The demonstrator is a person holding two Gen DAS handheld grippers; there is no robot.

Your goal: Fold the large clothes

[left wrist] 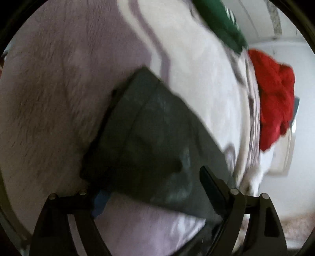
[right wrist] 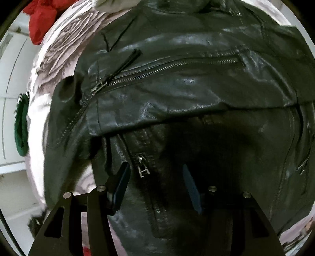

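A black leather jacket (right wrist: 187, 88) with silver zippers lies on a pale lilac bedspread (right wrist: 59, 59) and fills the right wrist view. My right gripper (right wrist: 155, 177) is open just above the jacket's lower front, its blue-padded fingers either side of a zipper pull (right wrist: 142, 167). In the blurred left wrist view a dark part of the jacket, perhaps a sleeve (left wrist: 149, 137), lies across the bedspread (left wrist: 59, 88). My left gripper (left wrist: 149, 189) is open over this dark part, and the cloth covers its left fingertip.
A red garment (left wrist: 275, 98) lies at the bed's far edge and also shows in the right wrist view (right wrist: 41, 17). A green garment (left wrist: 220, 21) lies on the bed, also seen in the right wrist view (right wrist: 21, 130). White wall and furniture lie beyond.
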